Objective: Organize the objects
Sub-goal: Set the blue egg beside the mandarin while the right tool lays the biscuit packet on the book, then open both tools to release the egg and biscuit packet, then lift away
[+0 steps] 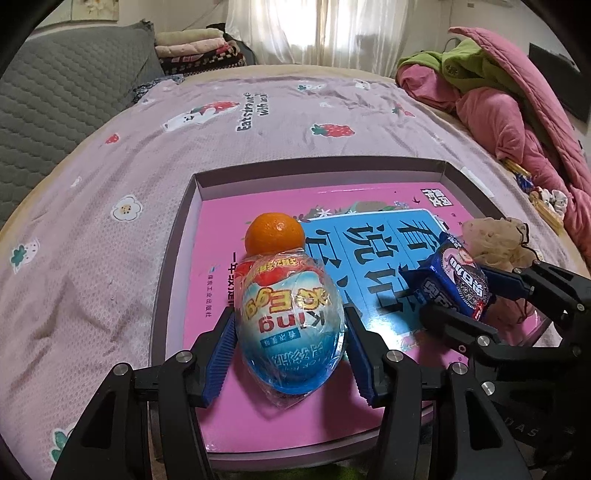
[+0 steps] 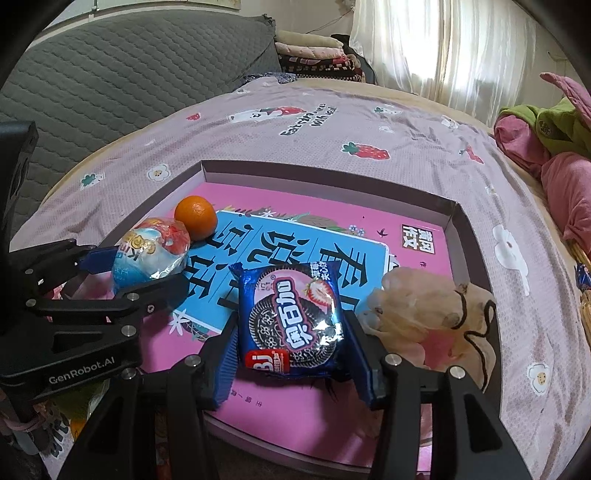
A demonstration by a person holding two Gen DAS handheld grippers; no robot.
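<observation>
Gripping wrapped egg (image 1: 291, 325), left gripper (image 1: 290, 354); right gripper (image 2: 291, 350) clamps cookie packet (image 2: 290, 321); egg hides orange's (image 1: 274, 234) base.

Light: soft daylight through the curtained window (image 1: 332, 33), blown out white
Shadows: faint, under the gripper (image 1: 291, 332) fingers
Glare: on the biscuit wrapper (image 2: 291, 321)
Edges: fisheye bending; dark vignette corners
Focus: sharp throughout

We see a bed under a lilac strawberry-print sheet (image 1: 221, 147). Far left, a grey quilted headboard cushion (image 1: 66, 92), with a stack of folded blankets (image 1: 195, 50) beside it. Far centre, white sheer curtains (image 1: 332, 29) glow with daylight. Right, a heap of pink and green quilts (image 1: 498, 103).
</observation>
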